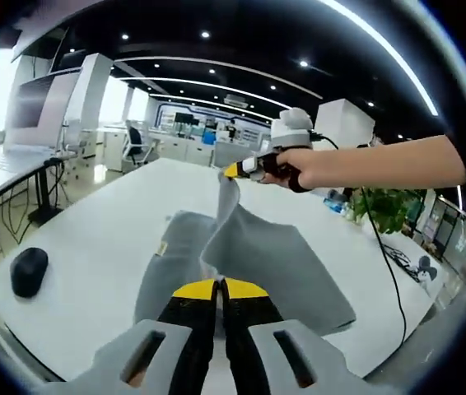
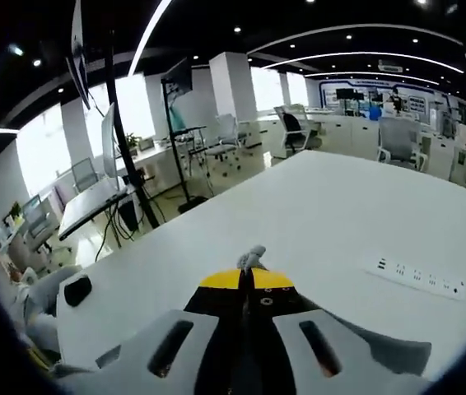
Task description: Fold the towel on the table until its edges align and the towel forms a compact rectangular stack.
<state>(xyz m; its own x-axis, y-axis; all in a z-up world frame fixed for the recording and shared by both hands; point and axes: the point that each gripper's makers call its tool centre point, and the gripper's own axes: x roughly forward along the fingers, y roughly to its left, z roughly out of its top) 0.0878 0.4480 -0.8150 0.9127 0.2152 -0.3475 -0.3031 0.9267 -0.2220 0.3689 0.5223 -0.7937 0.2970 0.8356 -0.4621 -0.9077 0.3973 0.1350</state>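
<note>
The grey towel (image 1: 249, 263) lies on the white worktop (image 1: 93, 239) (a black mouse (image 1: 29, 270) beside it), one corner lifted, both the left claw (image 1: 219, 288) and right claw (image 2: 252, 278) closed on it.

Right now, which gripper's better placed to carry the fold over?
Right gripper, likely: it's shut on a raised corner of the towel, ready to carry across. Left gripper pins the near edge low.

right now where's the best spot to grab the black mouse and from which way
The black mouse lies flat on the white table near its edge, apart from the grey towel. Probably best taken across its narrow sides, coming from above with the claw open: its low domed top offers no edge. Both claws, left and right, are shut on towel.
</note>
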